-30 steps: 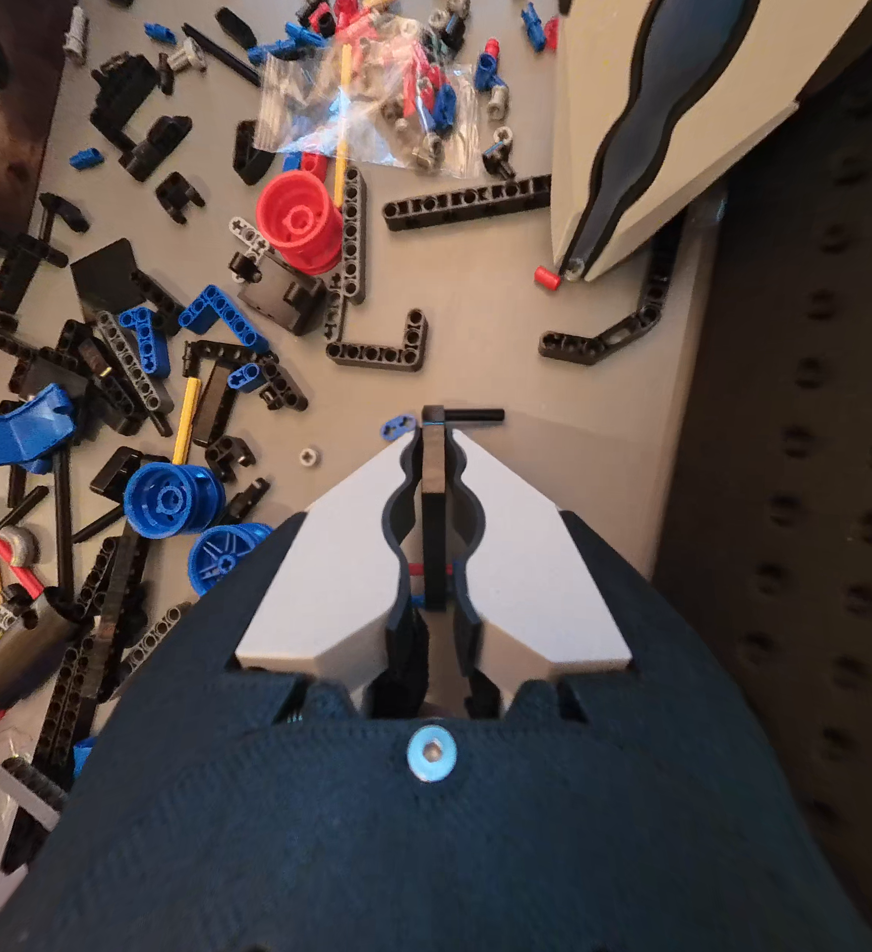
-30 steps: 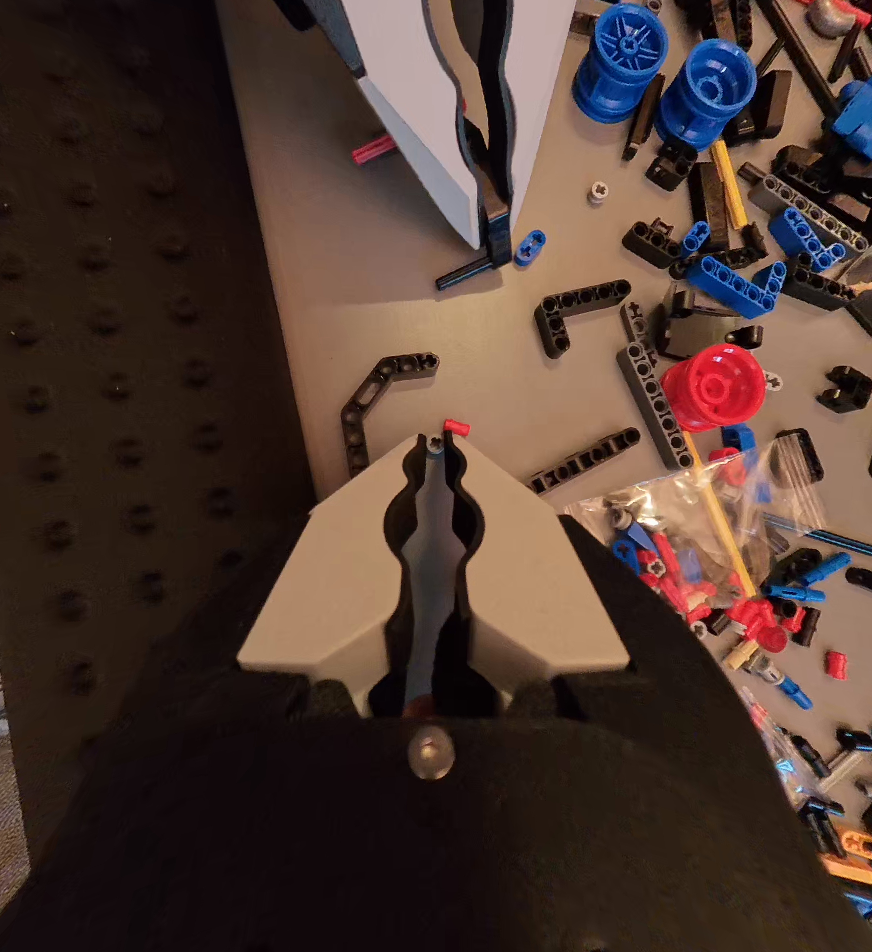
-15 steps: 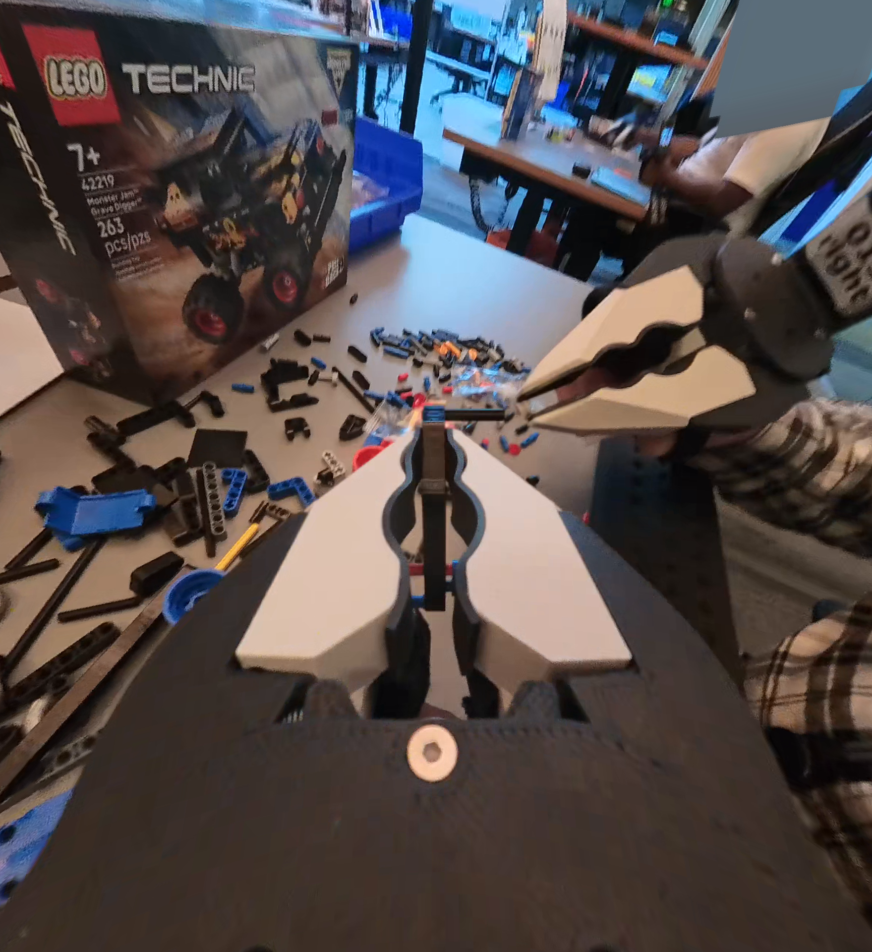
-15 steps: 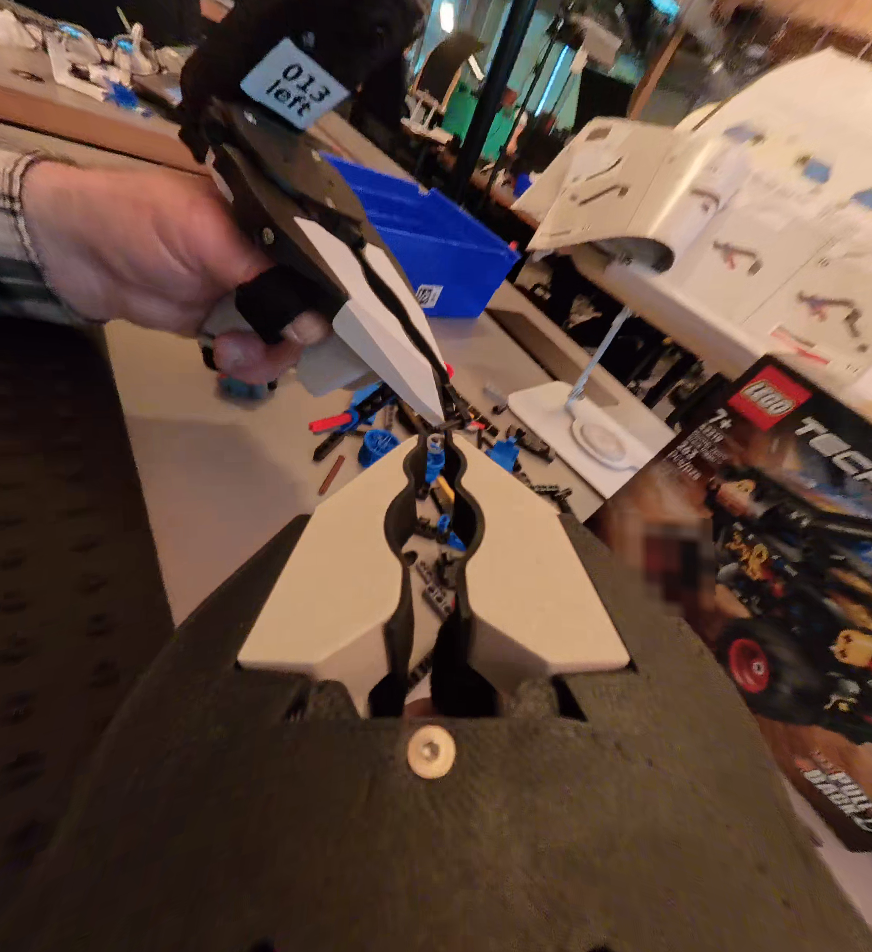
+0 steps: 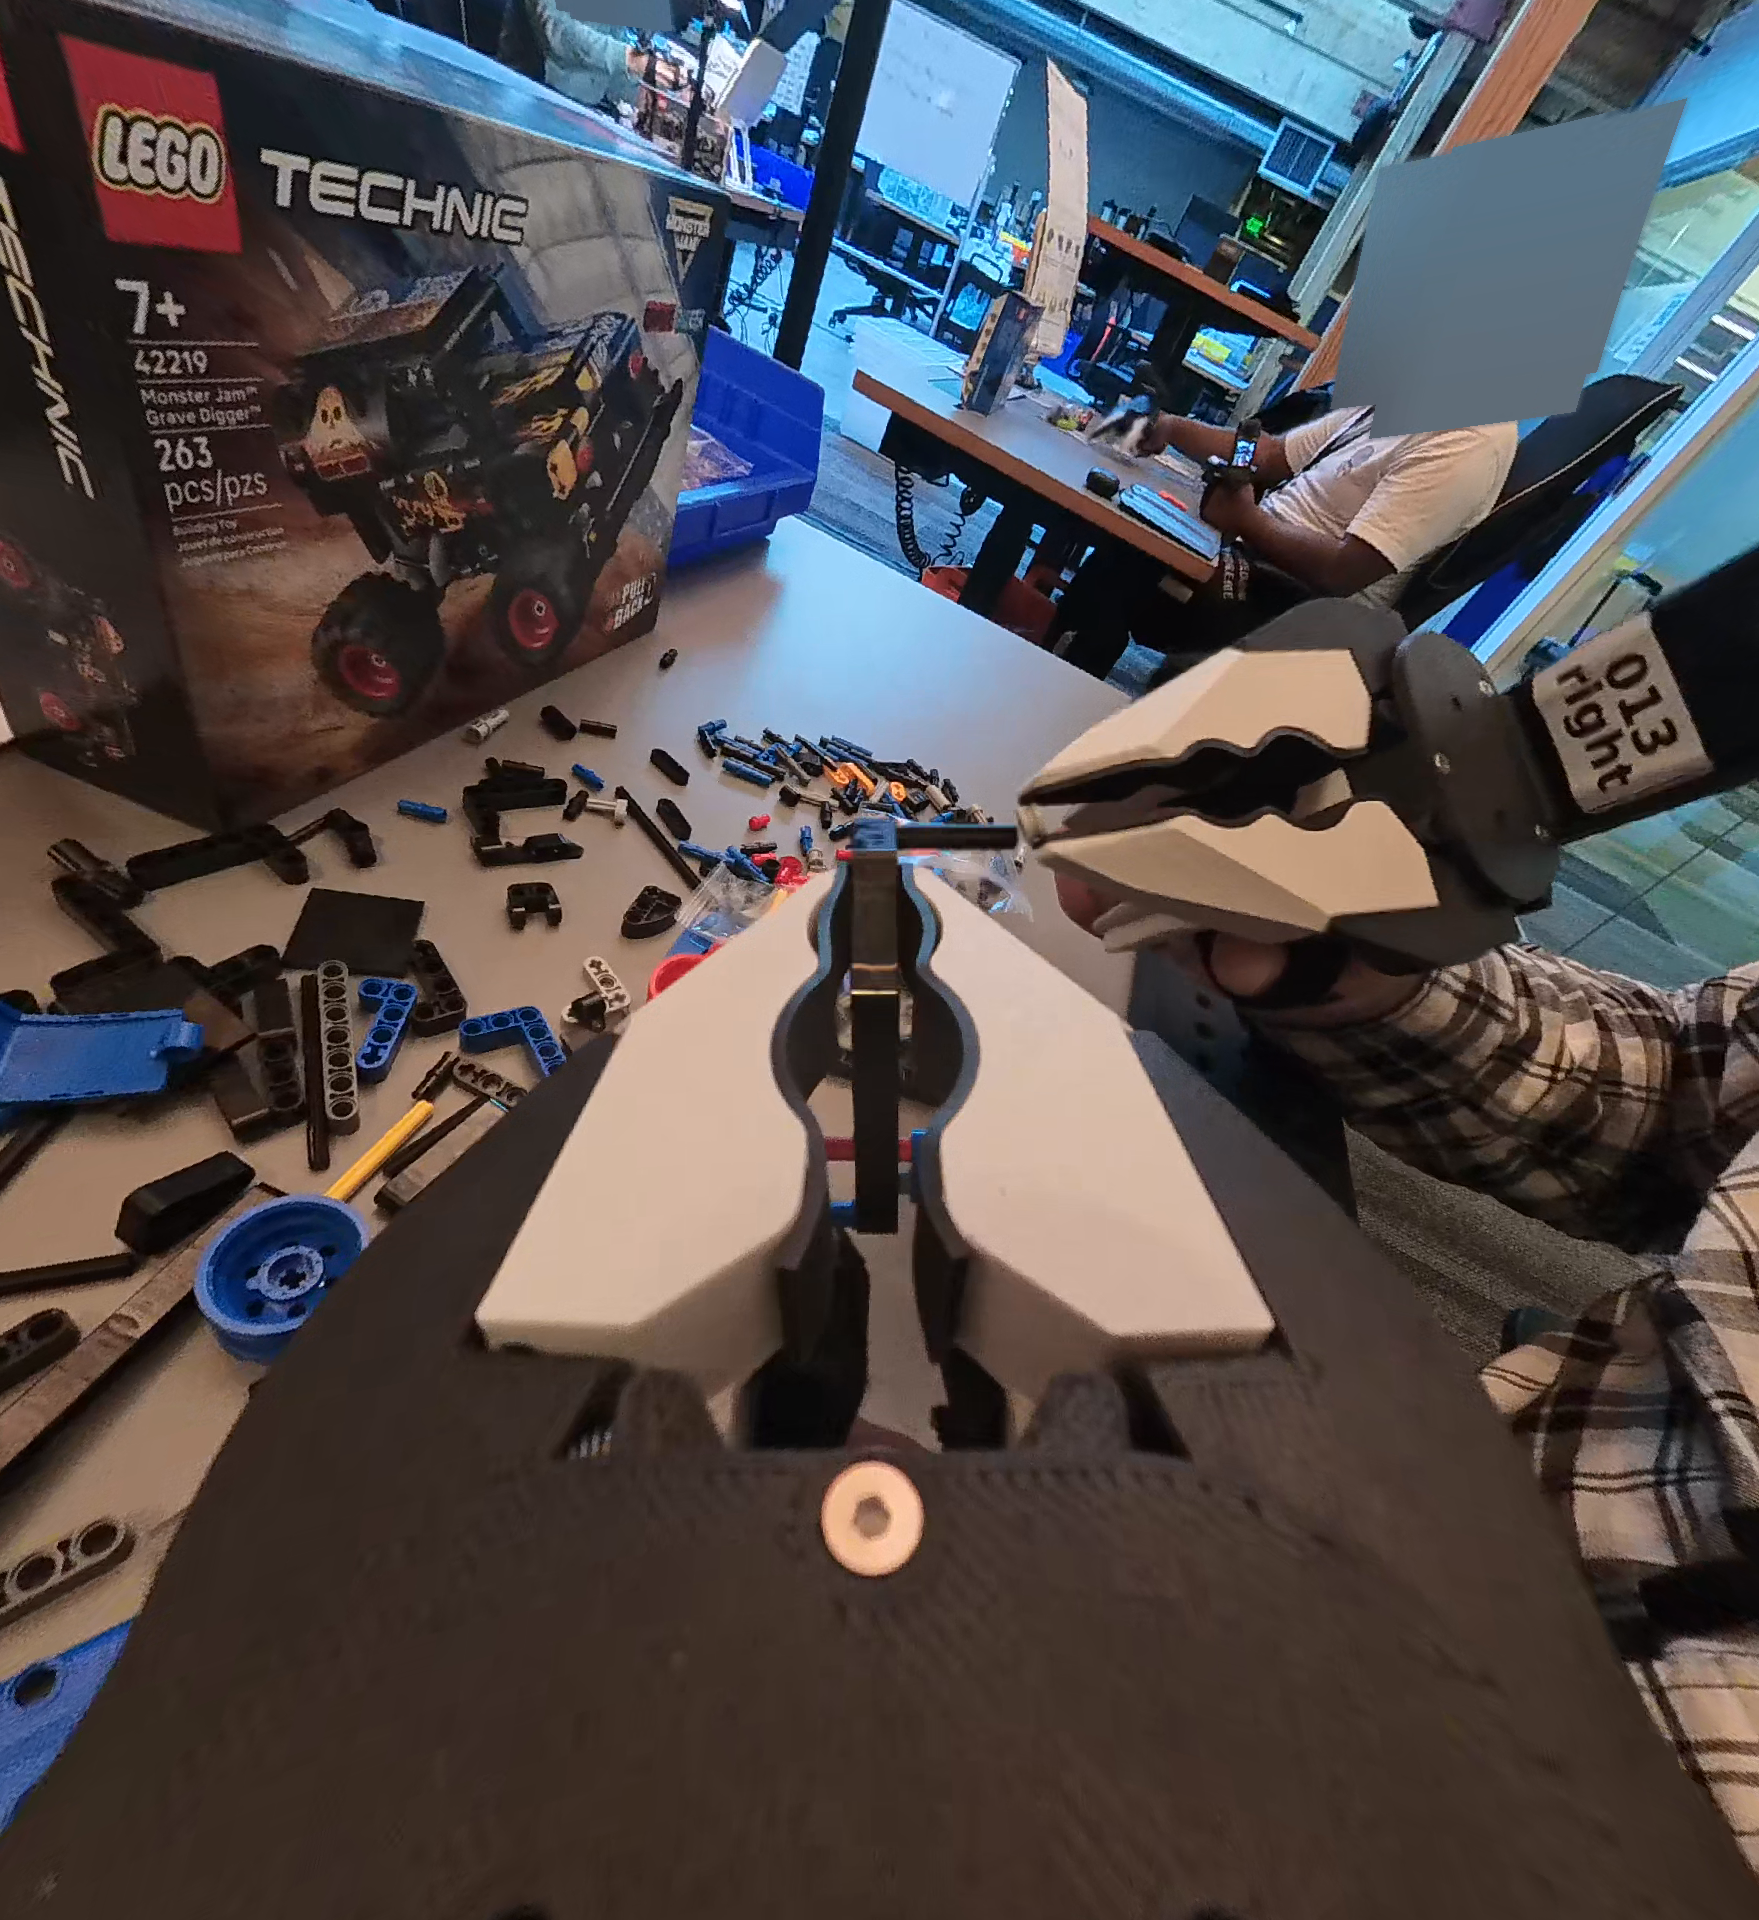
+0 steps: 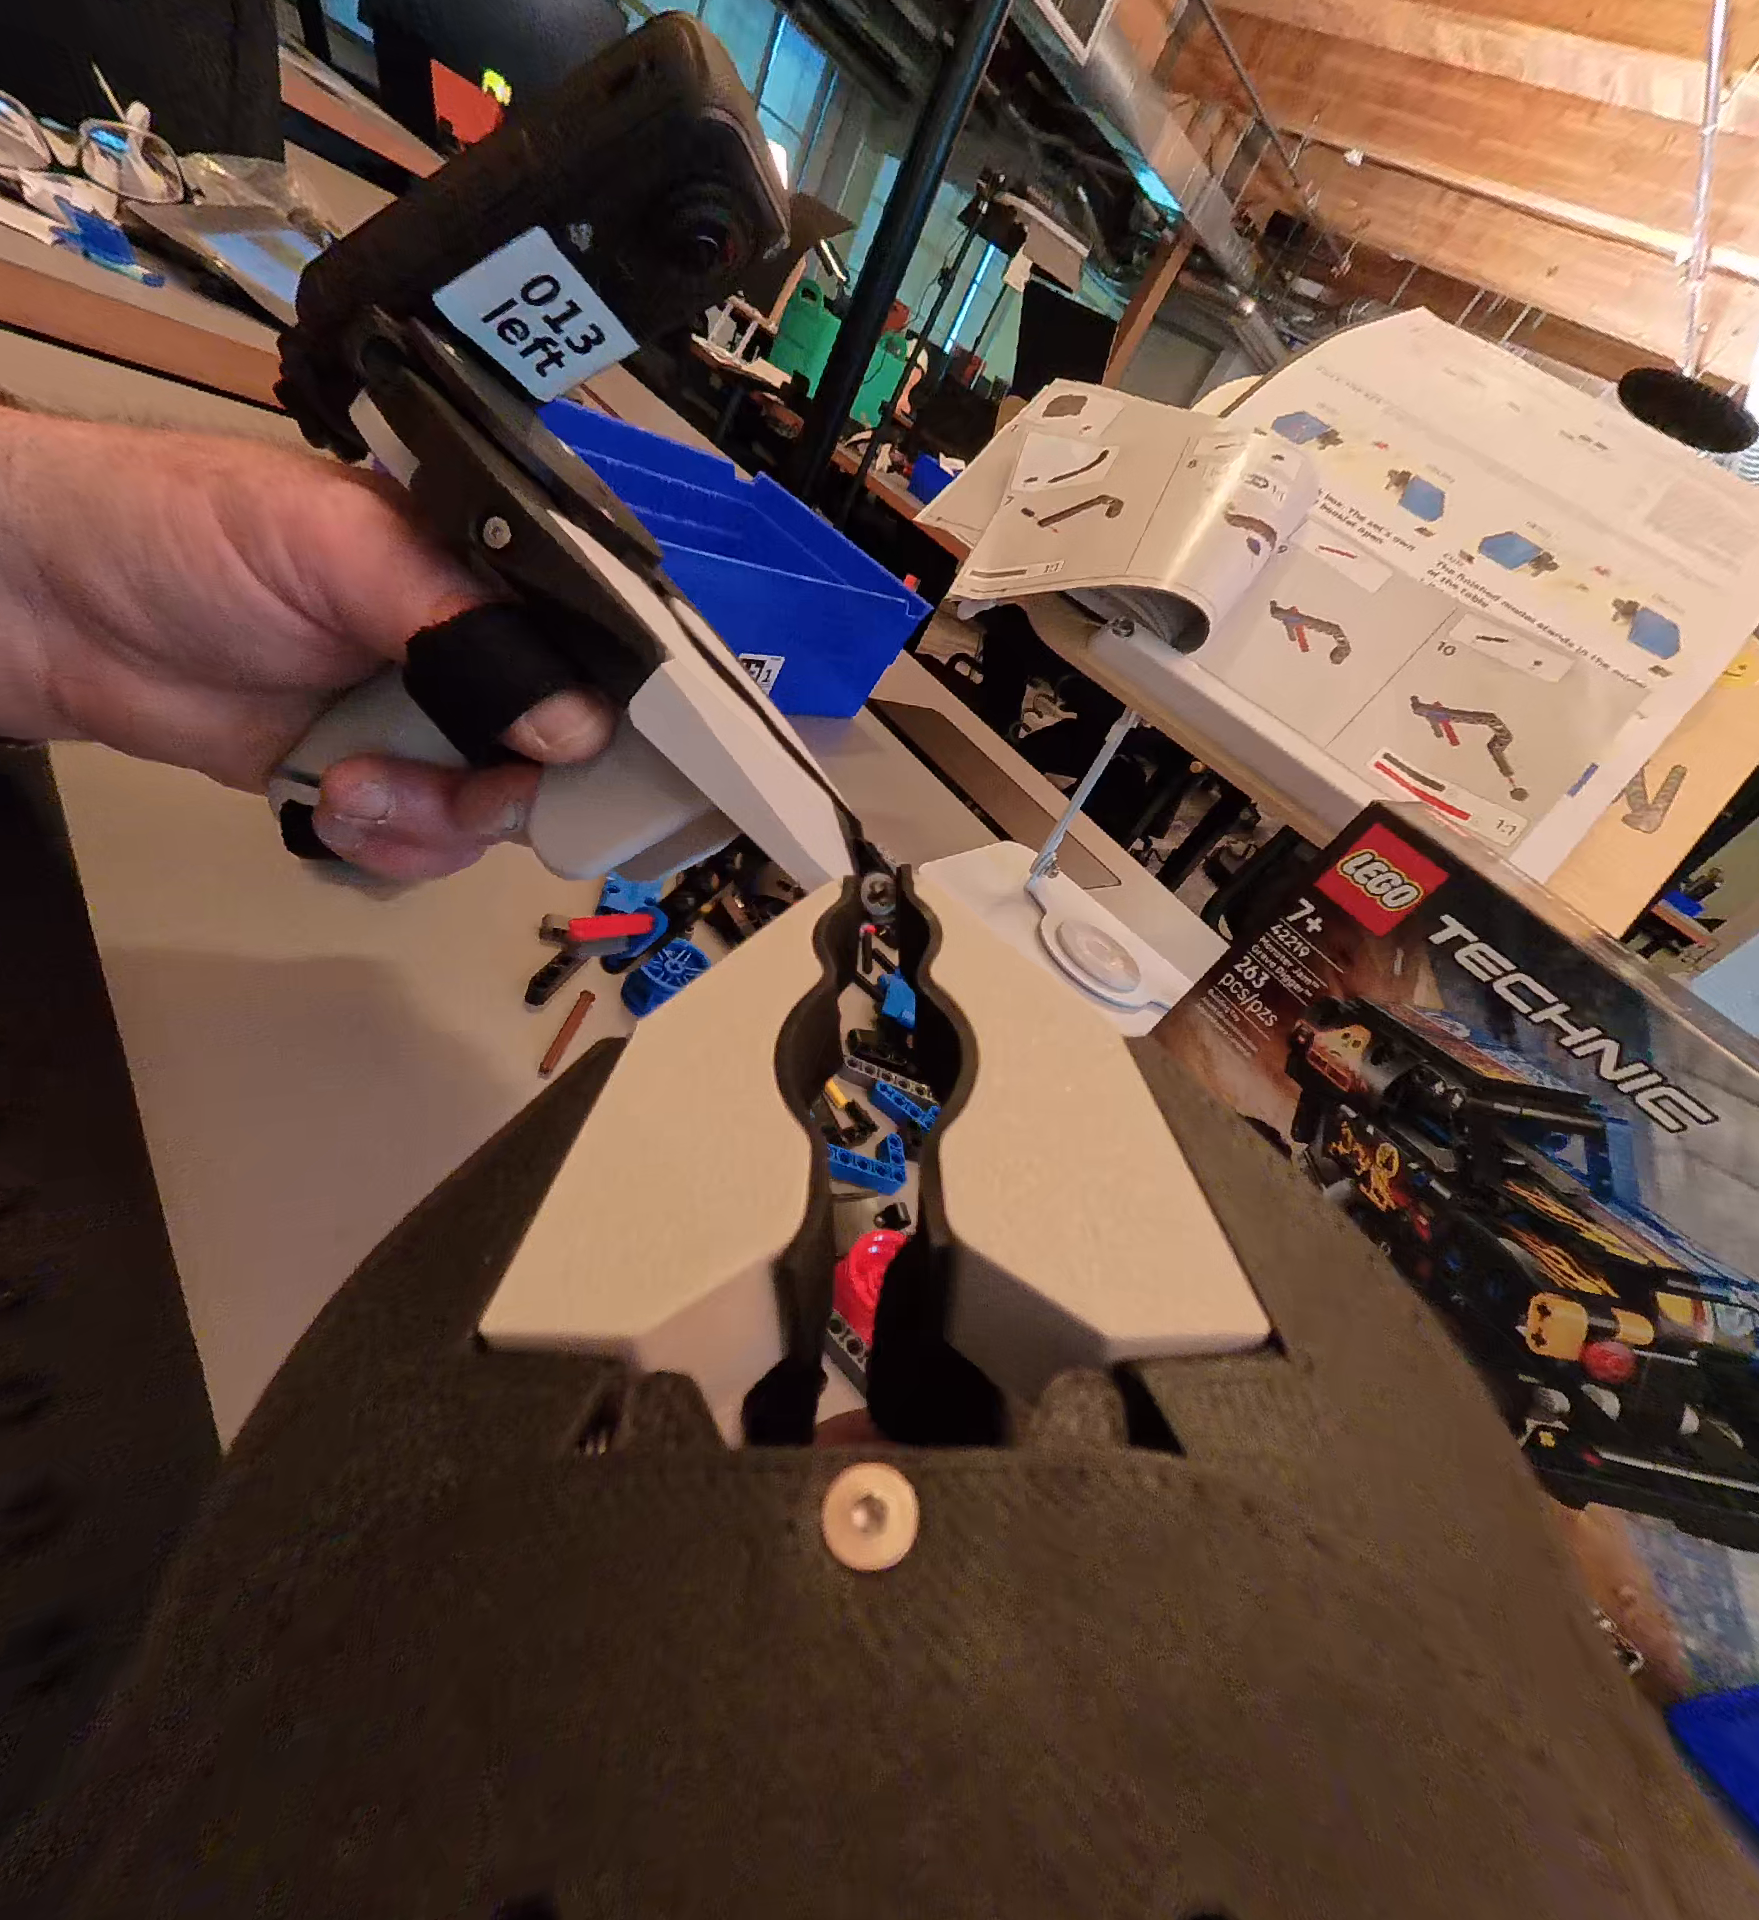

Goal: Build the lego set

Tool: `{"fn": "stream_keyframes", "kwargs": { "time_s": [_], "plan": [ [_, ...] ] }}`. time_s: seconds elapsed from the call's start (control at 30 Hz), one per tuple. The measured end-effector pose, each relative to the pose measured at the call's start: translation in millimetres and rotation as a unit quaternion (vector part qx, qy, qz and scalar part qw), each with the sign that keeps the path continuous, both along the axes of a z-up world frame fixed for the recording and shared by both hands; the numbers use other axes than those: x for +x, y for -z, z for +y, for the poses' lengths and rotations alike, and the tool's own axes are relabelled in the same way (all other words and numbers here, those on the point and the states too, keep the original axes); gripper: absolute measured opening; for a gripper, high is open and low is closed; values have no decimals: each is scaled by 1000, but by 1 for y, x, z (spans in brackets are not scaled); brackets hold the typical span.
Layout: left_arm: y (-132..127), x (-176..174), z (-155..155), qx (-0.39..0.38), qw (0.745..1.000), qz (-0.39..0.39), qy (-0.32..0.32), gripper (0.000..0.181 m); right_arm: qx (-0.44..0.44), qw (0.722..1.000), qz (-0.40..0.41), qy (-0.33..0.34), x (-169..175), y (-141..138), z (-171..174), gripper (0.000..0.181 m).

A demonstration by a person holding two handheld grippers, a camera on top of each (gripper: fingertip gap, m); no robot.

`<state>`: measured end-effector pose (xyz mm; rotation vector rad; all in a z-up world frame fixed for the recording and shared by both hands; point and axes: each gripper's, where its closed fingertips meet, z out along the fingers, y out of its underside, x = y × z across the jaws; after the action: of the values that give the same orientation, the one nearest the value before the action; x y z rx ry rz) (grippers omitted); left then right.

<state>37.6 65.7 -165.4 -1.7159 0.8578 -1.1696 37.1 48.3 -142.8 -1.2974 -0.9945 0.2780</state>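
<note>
My left gripper is shut on a thin black beam held upright between its fingers, above the table. A short black axle sticks out sideways to the right from the beam's top. My right gripper is shut on a small grey connector at its very tips. In the left wrist view the right gripper points left, its tips at the free end of the axle. In the right wrist view the left gripper comes in from the upper left, its tips touching mine.
Loose black, blue and red pieces cover the grey table. A blue wheel lies near left. The set's box stands behind. An open instruction booklet on a white stand and a blue bin are beyond. My two grippers' fingertips are within a few centimetres of each other.
Both grippers have lifted from pointing down at the table to level, each keeping its piece. The right gripper's tips have closed in on the end of the axle.
</note>
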Motion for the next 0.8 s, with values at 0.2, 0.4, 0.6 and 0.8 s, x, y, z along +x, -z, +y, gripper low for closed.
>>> {"fn": "stream_keyframes", "kwargs": {
  "time_s": [0.2,0.4,0.6,0.8],
  "plan": [
    [-2,1,1,-23,1000,-21,3,5,6,1000,-2,6,1,1,1,4],
    [-4,2,1,-43,998,-43,1,5,27,999,0,23,1,-3,2,4],
    [-7,5,-1,-72,995,-72,11,5,57,998,0,34,2,-7,2,5],
    [-14,8,-7,-95,989,-107,34,5,91,995,18,21,4,-15,-2,5]
  ]
}}
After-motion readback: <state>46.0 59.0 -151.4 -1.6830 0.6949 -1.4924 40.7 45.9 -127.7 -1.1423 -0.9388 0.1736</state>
